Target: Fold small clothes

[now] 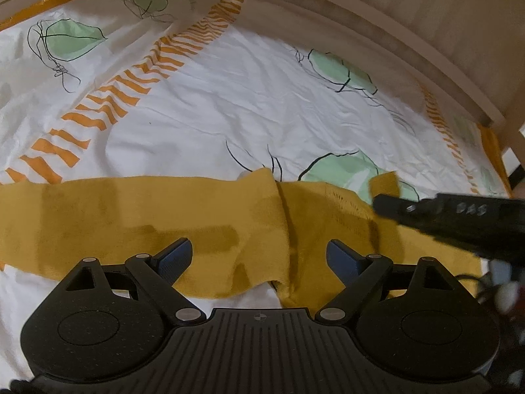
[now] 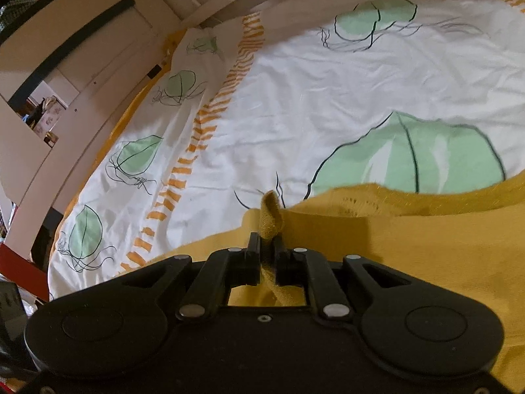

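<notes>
A mustard-yellow knit garment (image 1: 137,216) lies in a long band across the white patterned bed sheet (image 1: 229,105). My left gripper (image 1: 259,256) is open and empty, its blue-padded fingers spread just above the garment's near edge. My right gripper (image 2: 266,246) is shut on a bunched fold of the yellow garment (image 2: 410,246), and a tuft of cloth sticks up between its fingers. In the left wrist view the right gripper (image 1: 387,197) comes in from the right, holding a lifted corner of the garment.
The sheet has green leaf prints (image 2: 410,161) and an orange striped band (image 1: 108,105). A wooden bed frame (image 1: 377,32) curves along the far edge. White cabinets (image 2: 82,49) stand beyond the bed at the left in the right wrist view.
</notes>
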